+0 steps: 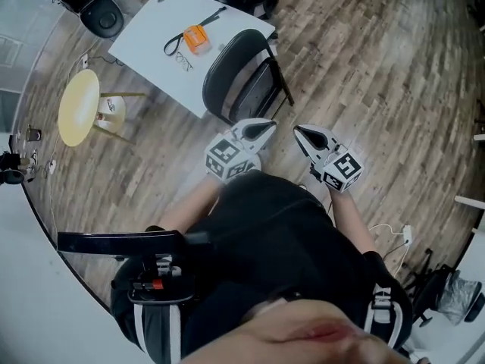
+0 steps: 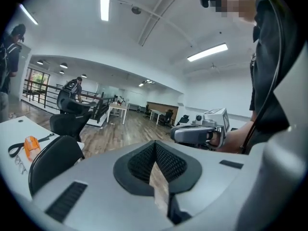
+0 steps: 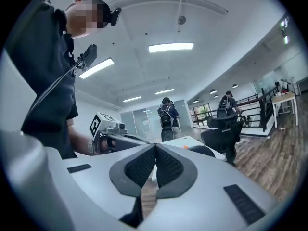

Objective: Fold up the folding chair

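The left claw [image 1: 267, 125] and right claw [image 1: 301, 131] are both closed and empty, near the chair [image 1: 241, 70] beside the white desk [image 1: 155, 25].

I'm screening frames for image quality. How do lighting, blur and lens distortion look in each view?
Head view: even light, folding chair sharp, wood floor bent by fisheye, blurred at the bottom edge. Left gripper view: ceiling strip light blown out, dark corners. Right gripper view: ceiling light panel glares, corners dark.
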{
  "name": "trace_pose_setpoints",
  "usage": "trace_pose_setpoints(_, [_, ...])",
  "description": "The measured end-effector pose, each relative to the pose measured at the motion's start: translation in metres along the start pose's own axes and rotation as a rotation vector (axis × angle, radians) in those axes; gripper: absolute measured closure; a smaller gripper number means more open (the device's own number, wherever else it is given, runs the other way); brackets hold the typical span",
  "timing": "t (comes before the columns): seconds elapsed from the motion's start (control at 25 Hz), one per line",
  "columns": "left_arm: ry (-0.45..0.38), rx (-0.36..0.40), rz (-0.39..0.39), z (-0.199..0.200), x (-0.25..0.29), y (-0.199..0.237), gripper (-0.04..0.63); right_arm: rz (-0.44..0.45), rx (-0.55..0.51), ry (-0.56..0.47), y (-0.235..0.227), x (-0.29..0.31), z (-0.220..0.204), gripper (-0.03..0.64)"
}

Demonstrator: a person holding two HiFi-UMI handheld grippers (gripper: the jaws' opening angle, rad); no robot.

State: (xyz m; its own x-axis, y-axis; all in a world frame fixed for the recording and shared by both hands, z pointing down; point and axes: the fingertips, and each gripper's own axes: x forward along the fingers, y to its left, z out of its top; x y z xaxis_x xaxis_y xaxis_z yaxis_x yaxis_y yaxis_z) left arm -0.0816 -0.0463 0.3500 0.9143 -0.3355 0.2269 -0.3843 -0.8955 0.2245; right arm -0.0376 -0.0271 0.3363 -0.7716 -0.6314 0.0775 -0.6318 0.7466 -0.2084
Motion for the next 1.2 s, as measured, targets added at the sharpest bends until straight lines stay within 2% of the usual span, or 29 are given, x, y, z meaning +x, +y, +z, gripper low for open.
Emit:
trace_pose_setpoints(0.2, [-0.089,0.083,0.031,0.029,-0.015,-0.026,0.591,0.034,-0.088,-0.058,0.030,-0.008,0.043,0.609])
trace_pose_setpoints(0.4, [-0.144,0.082,0.079,0.040,-0.022,-0.015,0.591,0.058,-0.124,-0.060,0.030,0.001,0.058,0.609])
trace_pose_setpoints(0.76, [-0.155,0.041,0.104,0.032,-0.024,-0.009,0.591,0.087,-0.119,-0.038,0.038,0.012,0.050,0.609])
trace_pose_setpoints(1.2, [-0.146,0.037,0.099,0.037,-0.018,-0.010,0.591,0.062,-0.108,-0.032,0.036,0.009,0.052,0.609])
